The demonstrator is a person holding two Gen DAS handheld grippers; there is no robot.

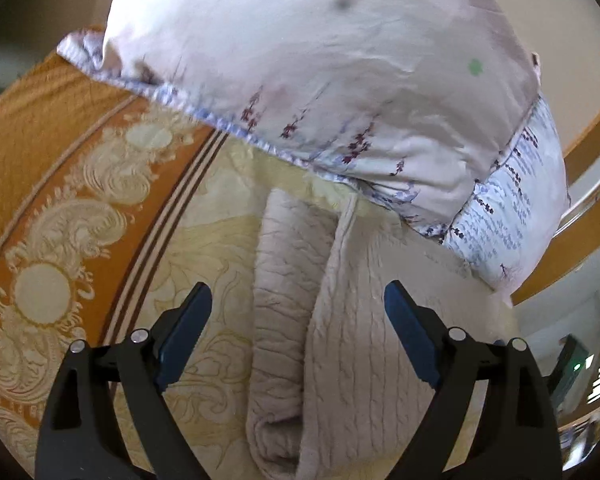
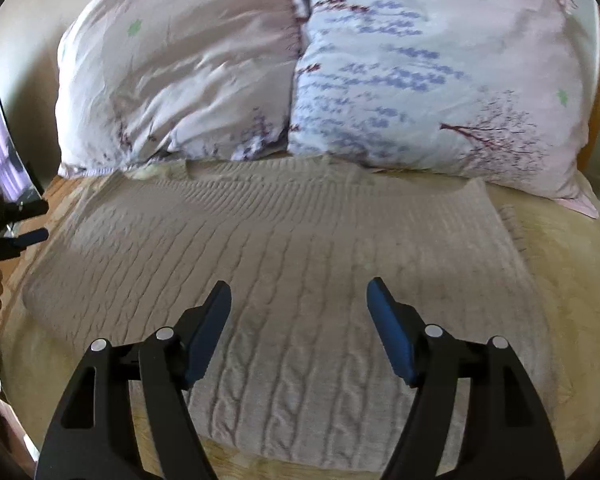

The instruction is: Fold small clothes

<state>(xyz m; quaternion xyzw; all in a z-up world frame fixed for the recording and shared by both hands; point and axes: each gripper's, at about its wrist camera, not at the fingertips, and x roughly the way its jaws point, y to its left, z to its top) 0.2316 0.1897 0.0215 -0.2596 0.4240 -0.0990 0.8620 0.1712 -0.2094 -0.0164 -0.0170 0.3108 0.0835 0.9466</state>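
A: Where is the cable-knit sweater?

B: Flat on the bed, collar end just below the pillows, one side folded over itself.

A: How will it handle?

B: Probably soft, floppy, fairly thick. I'd pinch a doubled edge.

A: The grippers?

B: Left hand-held gripper and right hand-held gripper both stand apart, holding nothing.

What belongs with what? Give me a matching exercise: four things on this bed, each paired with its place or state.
Things:
1. cable-knit sweater
2. pillows
3. bedspread
4. right gripper

Descriptions:
A. orange border with cream scrollwork
B. propped at the head of the bed
C. jaws open, gripping nothing
D. spread flat, beige

Pairs: 1-D, 2-B, 3-A, 4-C
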